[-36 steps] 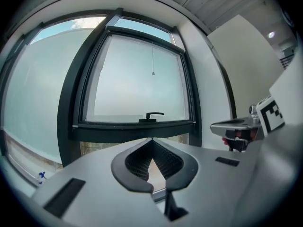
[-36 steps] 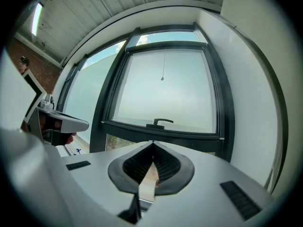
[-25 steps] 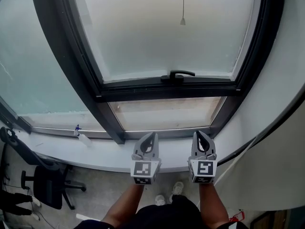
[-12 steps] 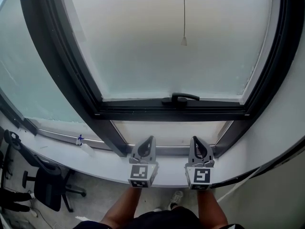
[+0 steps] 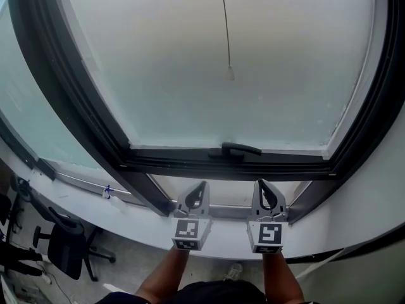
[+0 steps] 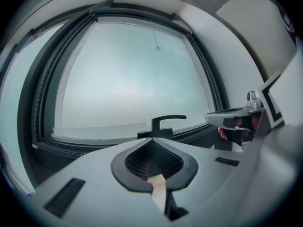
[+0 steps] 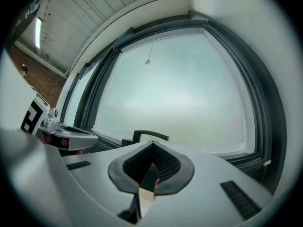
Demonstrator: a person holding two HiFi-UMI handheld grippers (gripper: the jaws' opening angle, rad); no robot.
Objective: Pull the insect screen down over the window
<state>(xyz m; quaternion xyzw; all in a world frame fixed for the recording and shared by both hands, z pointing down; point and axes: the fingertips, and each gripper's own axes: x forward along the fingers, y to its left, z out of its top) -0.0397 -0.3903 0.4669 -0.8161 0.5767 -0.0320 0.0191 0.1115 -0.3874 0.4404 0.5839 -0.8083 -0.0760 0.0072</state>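
Left tool (image 5: 201,187) and right tool (image 5: 261,183) each have their jaws pressed together on nothing, as both gripper views show. They sit side by side, a little apart, above the white sill (image 5: 126,209). Just at 12 o'clock from them, the black window handle (image 5: 240,149) lies on the dark frame (image 5: 76,106). Further toward 12 o'clock, a thin pull cord (image 5: 228,73) with a small toggle hangs before the frosted pane (image 5: 177,75); the head view's top edge cuts off its upper end. The insect screen itself cannot be made out in any view. At 8 o'clock a black office chair (image 5: 63,253) is partly cropped. A small blue-topped object (image 5: 107,190) on the sill is too small to identify.
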